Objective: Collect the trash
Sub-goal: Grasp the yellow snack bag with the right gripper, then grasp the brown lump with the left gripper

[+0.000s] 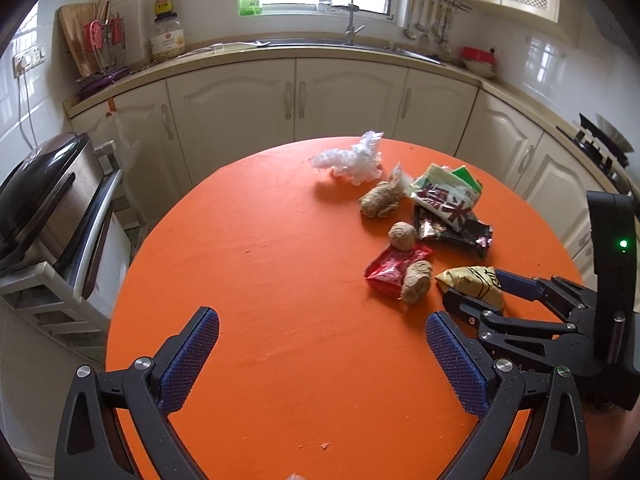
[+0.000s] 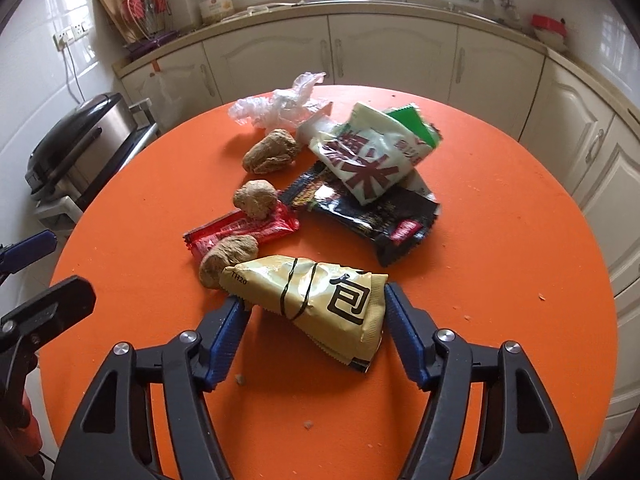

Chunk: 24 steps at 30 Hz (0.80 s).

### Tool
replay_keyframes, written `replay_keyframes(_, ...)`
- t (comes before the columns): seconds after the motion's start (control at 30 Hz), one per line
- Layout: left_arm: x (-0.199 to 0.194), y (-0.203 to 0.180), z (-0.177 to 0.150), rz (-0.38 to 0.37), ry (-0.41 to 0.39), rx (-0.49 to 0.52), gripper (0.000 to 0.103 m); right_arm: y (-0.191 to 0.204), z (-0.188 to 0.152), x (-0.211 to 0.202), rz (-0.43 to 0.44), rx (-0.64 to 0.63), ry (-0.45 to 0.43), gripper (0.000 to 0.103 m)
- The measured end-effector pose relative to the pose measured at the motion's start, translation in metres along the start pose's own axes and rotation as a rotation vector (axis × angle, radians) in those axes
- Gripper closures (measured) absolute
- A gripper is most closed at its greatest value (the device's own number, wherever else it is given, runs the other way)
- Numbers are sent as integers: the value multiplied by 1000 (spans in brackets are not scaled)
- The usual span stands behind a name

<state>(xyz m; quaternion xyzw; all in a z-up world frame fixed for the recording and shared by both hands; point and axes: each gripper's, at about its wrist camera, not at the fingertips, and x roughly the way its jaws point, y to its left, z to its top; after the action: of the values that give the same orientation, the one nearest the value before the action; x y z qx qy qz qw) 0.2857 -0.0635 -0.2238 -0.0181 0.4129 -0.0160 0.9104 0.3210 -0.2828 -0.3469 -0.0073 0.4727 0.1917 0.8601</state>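
Note:
Trash lies on a round orange table [image 2: 500, 240]. My right gripper [image 2: 314, 300] is shut on a beige snack wrapper [image 2: 320, 300], one blue pad on each edge; the left wrist view shows that wrapper [image 1: 470, 282] at the right. Just beyond it lie a red wrapper [image 2: 240, 232] and three brown crumpled lumps [image 2: 228, 258], [image 2: 256, 198], [image 2: 272, 150]. A black wrapper [image 2: 372, 216], a white and green bag [image 2: 372, 156] and crumpled clear plastic [image 2: 280, 106] lie further back. My left gripper [image 1: 322, 332] stands open over bare table, left of the pile.
Cream cabinets [image 1: 296, 96] and a counter with a sink [image 1: 348, 42] curve behind the table. A dark-lidded metal appliance [image 1: 40, 196] sits on a rack to the left. A stove [image 1: 600, 144] is at the far right. Small crumbs dot the table near me.

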Motion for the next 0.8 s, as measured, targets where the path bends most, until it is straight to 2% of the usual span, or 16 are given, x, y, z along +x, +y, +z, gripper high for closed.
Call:
replay_keyframes(0.3, 43, -39, 14, -32, 13, 92, 3, -42, -10, -29, -43, 91, -38, 35)
replay_keyframes(0.43, 70, -61, 8, -33, 33, 123, 5, -57, -12, -33, -47, 122, -39, 35)
replay_keyframes(0.47, 76, -64, 8, -31, 43, 127, 11, -59, -13, -34, -45, 128, -41, 35)
replay_keyframes(0.5, 83, -66, 5, -28, 59, 130, 24, -61, -13, -35, -45, 131, -44, 35)
replay_keyframes(0.57, 96, -66, 6, -38, 90, 125, 40, -64, -14, -38, -37, 138, -50, 35)
replay_keyframes(0.63, 104, -66, 5, -28, 103, 125, 47, -65, -14, -41, -30, 141, -56, 35)
replay_keyframes(0.67, 105, -65, 5, -33, 97, 127, 55, -66, -15, -41, -29, 141, -57, 35)
replay_keyframes(0.7, 104, -64, 4, -50, 92, 122, 61, -65, -15, -42, -27, 139, -58, 35)
replay_keyframes(0.73, 103, -60, 4, -65, 89, 109, 63, -65, -16, -43, -24, 140, -60, 35)
replay_keyframes(0.8, 101, -55, 2, -80, 90, 92, 83, -65, -18, -45, -19, 142, -62, 35)
